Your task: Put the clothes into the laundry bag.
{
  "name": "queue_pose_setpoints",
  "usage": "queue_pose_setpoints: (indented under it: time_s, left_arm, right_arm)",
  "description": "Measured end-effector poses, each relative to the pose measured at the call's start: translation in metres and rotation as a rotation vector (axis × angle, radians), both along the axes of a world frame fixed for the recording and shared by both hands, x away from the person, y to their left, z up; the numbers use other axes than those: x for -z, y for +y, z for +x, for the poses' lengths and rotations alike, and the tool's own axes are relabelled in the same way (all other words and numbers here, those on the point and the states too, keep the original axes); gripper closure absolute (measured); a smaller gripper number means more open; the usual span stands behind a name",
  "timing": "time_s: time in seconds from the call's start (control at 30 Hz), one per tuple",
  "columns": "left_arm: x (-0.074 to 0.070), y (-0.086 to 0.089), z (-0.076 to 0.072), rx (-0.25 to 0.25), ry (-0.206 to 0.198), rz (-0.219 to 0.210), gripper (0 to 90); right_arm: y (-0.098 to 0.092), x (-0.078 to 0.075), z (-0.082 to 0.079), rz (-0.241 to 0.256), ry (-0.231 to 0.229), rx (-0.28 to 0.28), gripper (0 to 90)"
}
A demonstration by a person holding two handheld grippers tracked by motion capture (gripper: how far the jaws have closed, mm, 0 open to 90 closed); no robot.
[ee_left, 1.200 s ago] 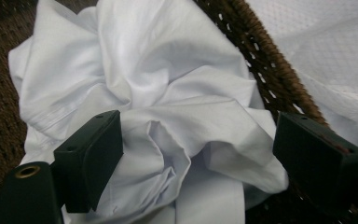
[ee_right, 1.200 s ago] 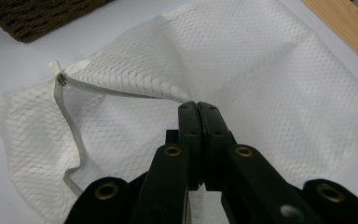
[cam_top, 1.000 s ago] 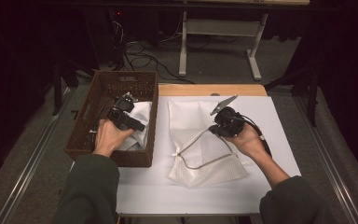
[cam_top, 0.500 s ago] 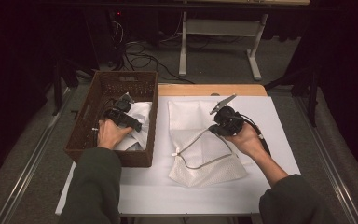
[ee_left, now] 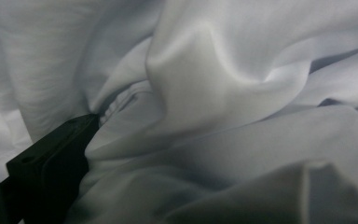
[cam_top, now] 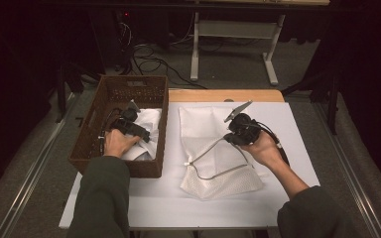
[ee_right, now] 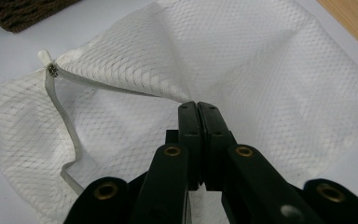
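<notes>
Light, limp white cotton garment (cam_top: pixel 146 130), crumpled inside the brown wicker basket (cam_top: pixel 90 134), is met by the left gripper (cam_top: pixel 138 130), jaw state untellable, best pinched at a fold; beside the basket, the white mesh laundry bag (ee_right: pixel 270 70) is held open at its rim by the clamped right gripper (ee_right: pixel 198 108).

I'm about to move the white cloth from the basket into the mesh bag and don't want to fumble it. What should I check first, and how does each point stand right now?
1. Right gripper shut on the mesh bag rim: ok, jaws pressed together with the edge between them.
2. Bag mouth held open: ok, the zipper edge stands up off the lower layer.
3. Left gripper down in the wicker basket at the white cloth: ok.
4. Left gripper's hold on the cloth: cannot tell, one jaw shows against a fold, the other is hidden.
5. Bag lying flat on the white table cover: ok.
</notes>
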State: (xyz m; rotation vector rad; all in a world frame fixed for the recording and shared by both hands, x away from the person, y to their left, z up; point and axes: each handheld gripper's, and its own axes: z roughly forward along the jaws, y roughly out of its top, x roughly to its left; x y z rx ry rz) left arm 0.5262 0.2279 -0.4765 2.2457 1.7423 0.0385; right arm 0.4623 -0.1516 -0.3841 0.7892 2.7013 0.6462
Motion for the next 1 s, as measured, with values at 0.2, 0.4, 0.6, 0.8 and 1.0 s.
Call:
queue_pose_setpoints:
  time_s: [0.2,0.4,0.6,0.8,1.0]
  left_arm:
    - [0.006,-0.004,-0.001,0.017,0.035,-0.003,0.0]
    - [0.013,-0.009,-0.001,0.046,0.064,0.022,0.0]
    - [0.015,-0.015,-0.003,0.062,0.063,0.069,0.6]
    - [0.011,-0.019,-0.005,0.072,0.055,0.119,14.1]
    - [0.006,-0.019,-0.007,0.064,0.058,0.131,31.8]
  right_arm:
    - [-0.003,-0.002,-0.001,0.011,-0.008,0.004,89.7]
    - [-0.004,-0.003,-0.001,0.013,-0.012,0.002,89.6]
    - [-0.005,-0.002,0.001,0.009,-0.013,0.007,89.6]
    - [-0.003,0.0,0.001,0.002,-0.013,0.006,89.5]
    - [-0.005,0.0,0.001,0.004,-0.018,0.008,89.5]
